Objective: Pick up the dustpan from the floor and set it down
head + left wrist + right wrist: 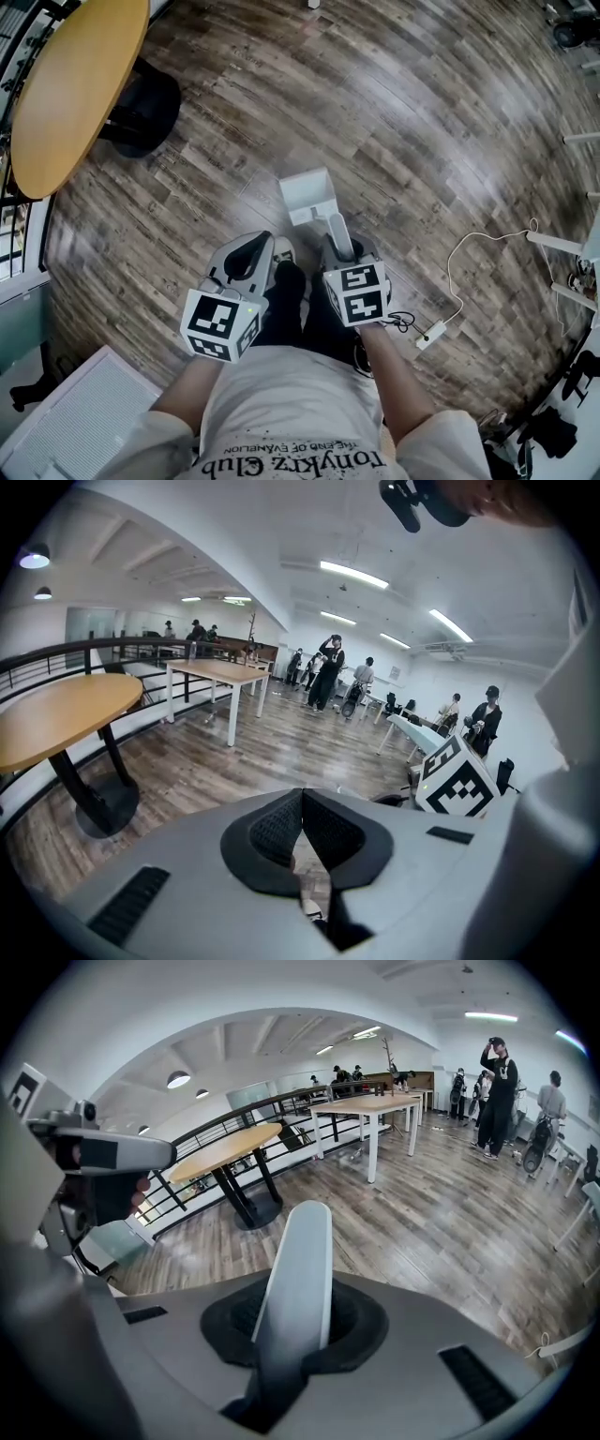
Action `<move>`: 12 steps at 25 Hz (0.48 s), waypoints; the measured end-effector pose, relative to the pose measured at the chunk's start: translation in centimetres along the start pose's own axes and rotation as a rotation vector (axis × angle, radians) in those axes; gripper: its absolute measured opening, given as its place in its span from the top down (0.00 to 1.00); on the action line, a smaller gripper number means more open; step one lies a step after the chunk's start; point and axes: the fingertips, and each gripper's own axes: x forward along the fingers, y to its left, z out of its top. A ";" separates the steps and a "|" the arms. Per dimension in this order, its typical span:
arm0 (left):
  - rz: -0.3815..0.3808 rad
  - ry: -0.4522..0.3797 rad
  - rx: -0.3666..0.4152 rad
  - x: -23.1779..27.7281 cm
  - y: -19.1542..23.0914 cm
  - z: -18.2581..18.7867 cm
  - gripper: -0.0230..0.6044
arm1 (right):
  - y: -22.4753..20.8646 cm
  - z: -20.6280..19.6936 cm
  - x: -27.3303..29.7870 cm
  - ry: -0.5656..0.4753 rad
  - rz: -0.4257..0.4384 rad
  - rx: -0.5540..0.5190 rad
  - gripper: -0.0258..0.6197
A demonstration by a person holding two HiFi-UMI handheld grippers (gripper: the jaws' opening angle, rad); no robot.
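Dustpan [307, 195]: pale grey-white, open boxy scoop, long round-ended handle. It sits ahead of the person's feet over the wood floor [441, 122]; floor contact unclear. Right gripper [343, 255] clamps the handle. Left gripper [255, 251] is alongside, jaws pressed together, empty.

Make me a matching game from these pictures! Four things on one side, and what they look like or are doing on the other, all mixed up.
1 dustpan
2 round table
3 left tool
4 white cable

A shut, holding nothing
B thin, trailing over the floor
C handle gripped in the right tool
D yellowish wooden top

Pairs: 1-C, 2-D, 3-A, 4-B
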 end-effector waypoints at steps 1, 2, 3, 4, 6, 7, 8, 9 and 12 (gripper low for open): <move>0.000 -0.005 0.004 -0.3 -0.2 0.2 0.93 | 0.2 0.2 -0.6 -0.001 0.004 -0.008 0.85; 0.000 -0.010 0.009 -0.5 -0.4 0.4 0.93 | 0.4 0.4 -1.2 -0.002 0.009 -0.015 0.85; 0.000 -0.015 0.013 -0.7 -0.5 0.6 0.93 | 0.6 0.7 -1.7 -0.004 0.013 -0.024 0.85; 0.000 -0.019 0.018 -1.0 -0.7 0.8 0.93 | 0.8 0.9 -2.3 -0.006 0.016 -0.033 0.85; 0.002 -0.029 0.028 -1.6 -1.0 1.0 0.93 | 1.3 1.4 -3.4 -0.009 0.021 -0.051 0.85; 0.003 -0.034 0.032 -1.9 -1.1 1.1 0.93 | 1.6 1.6 -3.9 -0.012 0.023 -0.059 0.85; 0.003 -0.040 0.035 -2.3 -1.3 1.2 0.93 | 1.9 1.8 -4.4 -0.015 0.024 -0.067 0.85; 0.002 -0.045 0.036 -2.6 -1.5 1.3 0.93 | 2.1 2.0 -5.0 -0.019 0.024 -0.074 0.85; -0.017 -0.054 0.039 -3.1 -2.3 1.7 0.93 | 2.5 2.7 -6.5 -0.028 0.024 -0.094 0.85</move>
